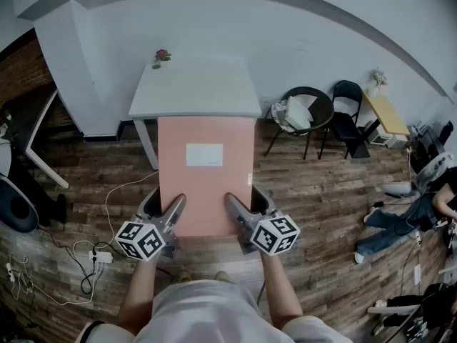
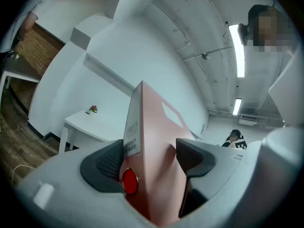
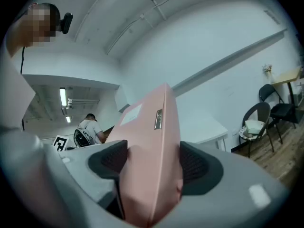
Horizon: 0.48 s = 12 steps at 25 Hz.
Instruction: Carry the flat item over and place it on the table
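Observation:
A flat pink box (image 1: 206, 174) with a white label is held level in front of me, its far edge reaching toward the white table (image 1: 194, 88). My left gripper (image 1: 171, 209) is shut on the box's near left edge, and my right gripper (image 1: 237, 207) is shut on its near right edge. In the left gripper view the pink box (image 2: 152, 160) fills the gap between the dark pads (image 2: 102, 165), with a red round sticker on its side. In the right gripper view the box (image 3: 152, 160) sits pressed between both pads (image 3: 197, 167).
A small flower pot (image 1: 162, 56) stands on the table's far left corner. Black chairs (image 1: 314, 116) and a small wooden table (image 1: 385, 113) stand to the right by the wall. Cables and a power strip (image 1: 100, 257) lie on the wooden floor at left. A person (image 1: 407, 216) sits on the floor at right.

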Available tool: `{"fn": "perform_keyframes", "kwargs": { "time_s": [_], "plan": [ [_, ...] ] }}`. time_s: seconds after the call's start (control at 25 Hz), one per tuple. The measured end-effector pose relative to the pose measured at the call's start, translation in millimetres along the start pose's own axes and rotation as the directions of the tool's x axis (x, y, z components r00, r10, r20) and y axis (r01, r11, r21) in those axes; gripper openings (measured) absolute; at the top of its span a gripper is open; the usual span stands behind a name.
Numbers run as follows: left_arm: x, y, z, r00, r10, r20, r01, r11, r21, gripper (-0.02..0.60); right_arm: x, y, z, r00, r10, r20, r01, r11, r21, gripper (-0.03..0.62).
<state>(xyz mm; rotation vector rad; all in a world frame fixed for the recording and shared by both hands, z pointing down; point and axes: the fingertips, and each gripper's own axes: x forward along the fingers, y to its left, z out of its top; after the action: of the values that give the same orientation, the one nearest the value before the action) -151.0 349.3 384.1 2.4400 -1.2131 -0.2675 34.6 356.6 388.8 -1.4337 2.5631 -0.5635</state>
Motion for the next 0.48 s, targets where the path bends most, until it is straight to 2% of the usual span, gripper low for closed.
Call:
{"fn": "perform_keyframes", "kwargs": {
  "time_s": [0.48],
  "plan": [
    [7,-26,-4,1.000,-0.010,0.012,0.010,1.000,0.011,0.337,-23,-12,12,1.000,0.015,0.026,-0.015,1.000,0.009,0.341]
  ]
}}
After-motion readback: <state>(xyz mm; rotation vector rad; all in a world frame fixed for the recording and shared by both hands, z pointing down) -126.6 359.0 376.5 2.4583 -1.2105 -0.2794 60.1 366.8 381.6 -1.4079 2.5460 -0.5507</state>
